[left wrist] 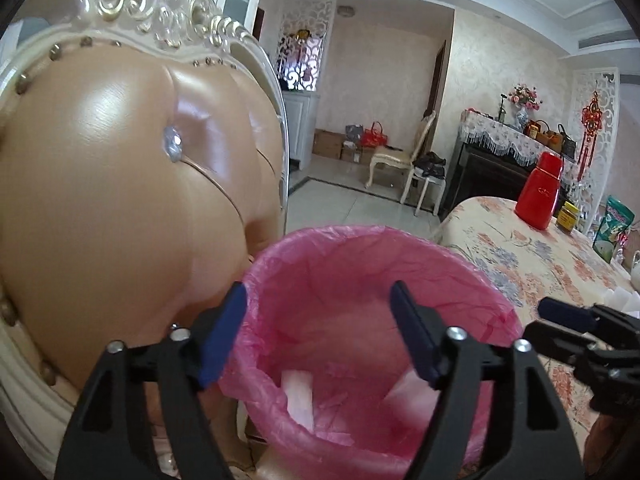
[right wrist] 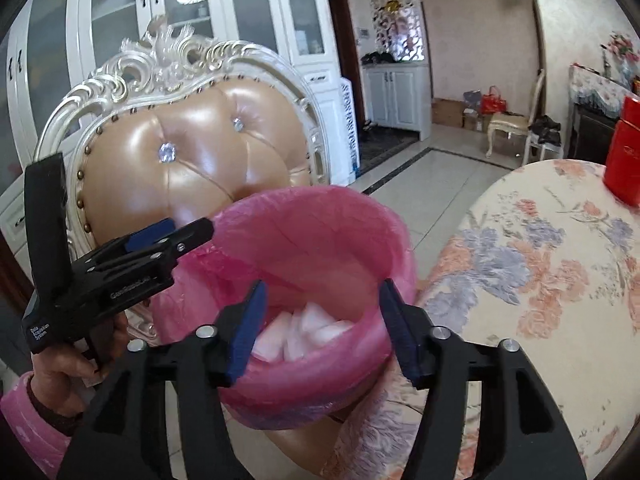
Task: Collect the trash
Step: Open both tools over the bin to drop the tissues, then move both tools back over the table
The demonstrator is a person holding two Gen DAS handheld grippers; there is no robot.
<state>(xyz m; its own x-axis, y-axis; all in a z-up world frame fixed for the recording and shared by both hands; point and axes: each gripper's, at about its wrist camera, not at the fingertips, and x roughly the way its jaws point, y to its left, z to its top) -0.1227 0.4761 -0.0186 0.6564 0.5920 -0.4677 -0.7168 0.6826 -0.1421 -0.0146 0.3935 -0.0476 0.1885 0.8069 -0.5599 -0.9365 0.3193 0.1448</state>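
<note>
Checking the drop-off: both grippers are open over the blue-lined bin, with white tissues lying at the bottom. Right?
Not quite: the bin's liner is pink, not blue, as the right wrist view shows. The rest holds: the left gripper and right gripper are open, and white tissues lie at the bottom.

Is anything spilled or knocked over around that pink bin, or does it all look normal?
Nothing stands out. The pink-lined bin stands upright beside the table, with white crumpled paper inside it and none seen spilled. The red flask on the table is upright too.
</note>
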